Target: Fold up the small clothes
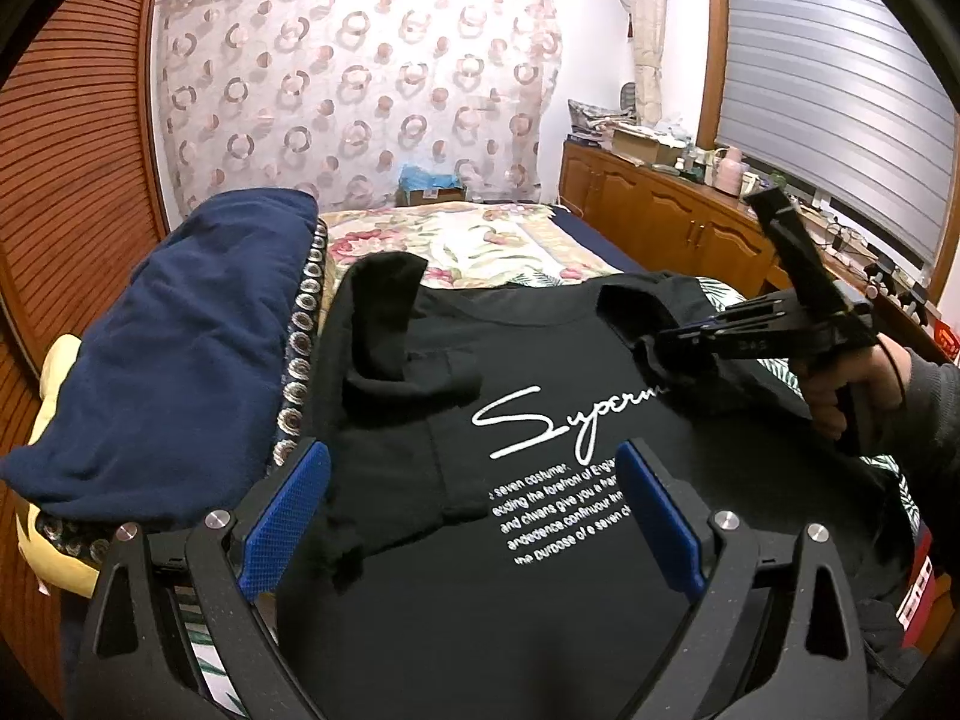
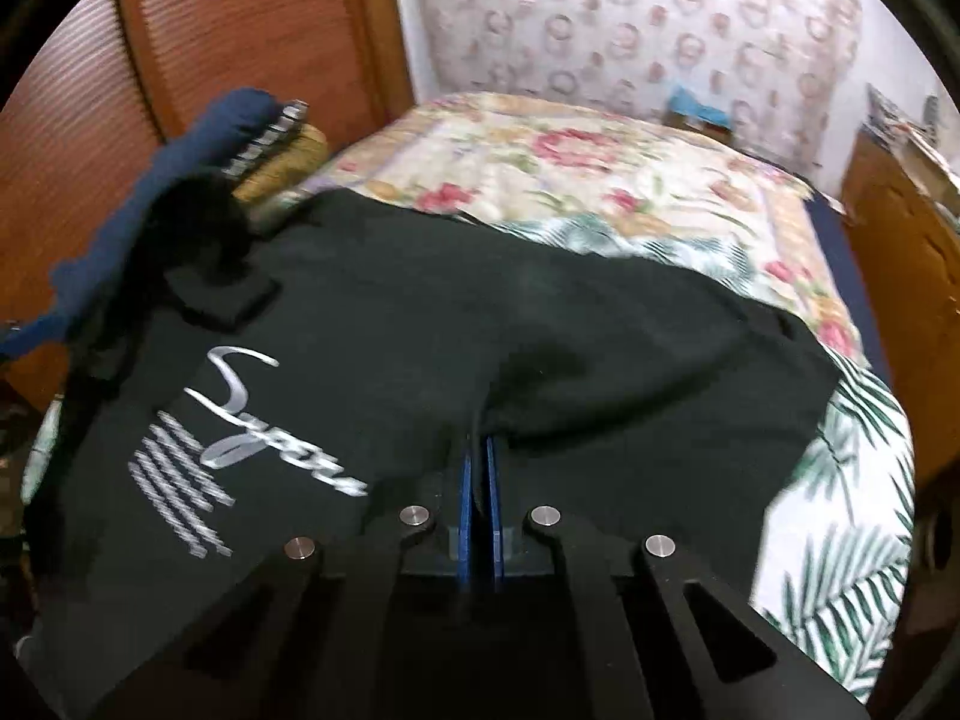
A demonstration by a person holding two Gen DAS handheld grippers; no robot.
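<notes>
Bed (image 1: 528,240), floral cover, runs away from the cameras toward a patterned curtain (image 1: 360,90) at the far wall. Near end carries a palm-leaf sheet (image 2: 852,540).

Black T-shirt (image 1: 540,600) spread across the near end of the bed, front up, neckline toward the far end. White script logo (image 1: 564,420) with lines of small print beneath it. Left sleeve (image 1: 390,324) already folded inward over the chest. Right sleeve side lifted off the bed, fabric pulled up in a ridge.

Navy garment (image 1: 168,348), folded, lies on a stack at the bed's left edge, just beside the T-shirt; a ring-patterned trim (image 1: 300,348) shows along the stack's edge, with something yellow (image 1: 48,420) under it.

Wooden cabinet (image 1: 660,210) along the right wall, its top cluttered with small items, too small to identify.

Left gripper (image 1: 474,516): jaws spread wide, blue pads (image 1: 288,516) clear of each other, nothing between them; it hovers over the shirt's lower front, near the bed's near edge.

Right gripper (image 2: 477,480): blue pads pressed nearly together with a fold of black T-shirt pinched between them. In the left wrist view it sits at the shirt's right shoulder, the person's hand (image 1: 858,384) on its handle. Right wrist view is motion-blurred.
</notes>
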